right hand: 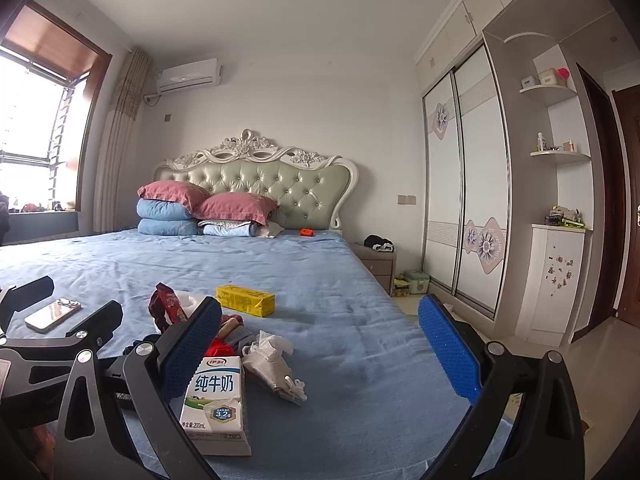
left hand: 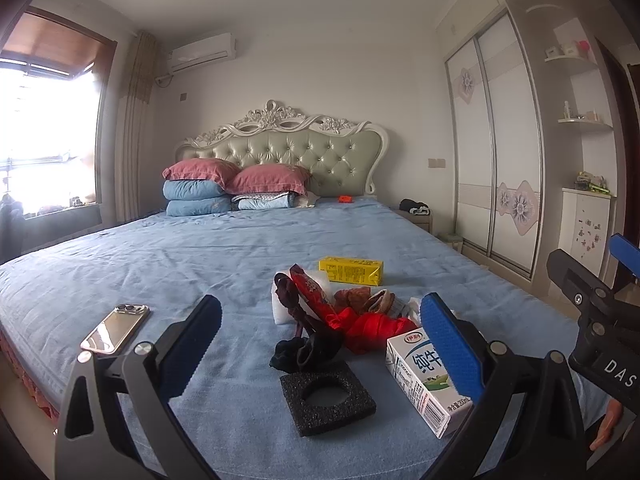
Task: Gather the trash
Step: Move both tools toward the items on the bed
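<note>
Trash lies on the blue bed [left hand: 200,256]: a white milk carton [left hand: 424,384] [right hand: 216,400], a yellow carton [left hand: 351,270] [right hand: 246,300], a black foam square with a round hole [left hand: 328,398], a red snack wrapper [left hand: 316,294] [right hand: 170,304], red and dark rags [left hand: 360,326], and crumpled white tissue [right hand: 272,360]. My left gripper [left hand: 320,340] is open above the foam and rags. My right gripper [right hand: 320,340] is open, its left finger [right hand: 192,352] over the milk carton; it also shows at the right of the left wrist view [left hand: 592,300].
A phone [left hand: 115,329] [right hand: 53,315] lies on the bed at the left. Pillows [left hand: 236,184] and folded quilts are stacked by the headboard, with a small orange object [left hand: 345,199] near them. A wardrobe [right hand: 464,200], a nightstand [right hand: 376,260] and floor are to the right.
</note>
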Action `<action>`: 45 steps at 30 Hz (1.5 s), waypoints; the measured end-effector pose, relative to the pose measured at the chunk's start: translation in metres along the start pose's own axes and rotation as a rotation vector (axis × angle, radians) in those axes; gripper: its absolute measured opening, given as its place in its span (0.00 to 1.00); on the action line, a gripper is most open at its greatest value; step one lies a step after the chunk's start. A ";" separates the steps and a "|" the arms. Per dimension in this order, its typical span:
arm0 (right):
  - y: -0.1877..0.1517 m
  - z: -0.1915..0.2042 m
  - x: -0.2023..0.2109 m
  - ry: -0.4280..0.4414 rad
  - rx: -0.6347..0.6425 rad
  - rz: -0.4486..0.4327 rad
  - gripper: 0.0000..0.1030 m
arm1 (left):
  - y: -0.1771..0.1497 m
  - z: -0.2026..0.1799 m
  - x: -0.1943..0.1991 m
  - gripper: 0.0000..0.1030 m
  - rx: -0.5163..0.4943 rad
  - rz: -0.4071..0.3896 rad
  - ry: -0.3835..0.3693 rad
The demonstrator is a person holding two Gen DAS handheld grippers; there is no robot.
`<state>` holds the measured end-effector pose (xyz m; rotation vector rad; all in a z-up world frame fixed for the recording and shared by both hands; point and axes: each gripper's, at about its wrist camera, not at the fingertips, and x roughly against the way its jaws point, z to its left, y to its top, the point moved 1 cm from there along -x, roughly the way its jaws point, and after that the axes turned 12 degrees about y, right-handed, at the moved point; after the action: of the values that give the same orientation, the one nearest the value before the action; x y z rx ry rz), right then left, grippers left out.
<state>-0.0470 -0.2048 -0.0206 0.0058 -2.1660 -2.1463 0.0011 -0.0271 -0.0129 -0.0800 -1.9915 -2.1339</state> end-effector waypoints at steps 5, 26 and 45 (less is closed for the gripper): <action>0.000 0.000 0.000 -0.002 -0.003 -0.001 0.92 | -0.001 0.002 -0.002 0.96 0.005 0.001 0.002; 0.000 -0.002 0.001 0.018 -0.007 -0.001 0.92 | -0.003 0.005 -0.005 0.96 0.012 0.006 -0.002; -0.008 0.009 -0.002 0.042 0.013 0.032 0.92 | -0.009 0.016 -0.011 0.96 0.025 0.051 0.013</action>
<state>-0.0458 -0.1960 -0.0288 0.0171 -2.1421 -2.0963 0.0086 -0.0096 -0.0221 -0.1119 -1.9863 -2.0733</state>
